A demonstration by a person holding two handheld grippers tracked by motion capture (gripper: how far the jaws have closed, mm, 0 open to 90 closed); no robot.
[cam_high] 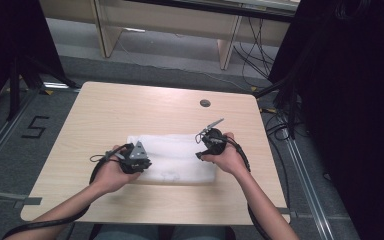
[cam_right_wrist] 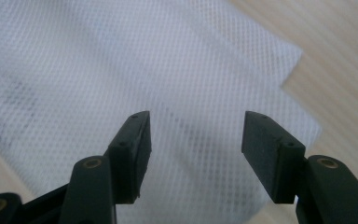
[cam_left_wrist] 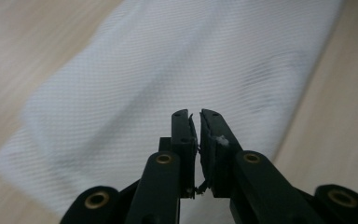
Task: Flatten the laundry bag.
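A: Cloth (cam_high: 172, 157), white mesh, lies folded flat as a wide rectangle on the middle of the wooden surface (cam_high: 130, 107), just ahead of both hands. We take the step in hand to be folding: the piece looks already doubled, since the left gripper view shows a layered edge stepping out along one side.

B: Agreed. We note the left gripper (cam_left_wrist: 198, 126) with its jaws pressed almost together, only a sliver between them, hanging over the cloth (cam_left_wrist: 177, 65) near its left end. We see no fabric caught between them.

A: And the right gripper (cam_right_wrist: 193, 130) has its jaws spread wide over the cloth (cam_right_wrist: 121, 60), close to a corner where the bare wood shows. Nothing is pinched there either.

B: So neither holds the mesh now. Our judgement of the next move: the left one must open, both must come down onto an edge or corner at their own ends, and close on all layers at once so the fold does not slip apart.

A: Risk we log: thin mesh on smooth wood may slide rather than lift.

B: Writing: on the floor left of the surface we read a dark figure "5" (cam_high: 34, 127). On the cloth there are faint grey smudges, which we cannot read as letters. No brand seen.
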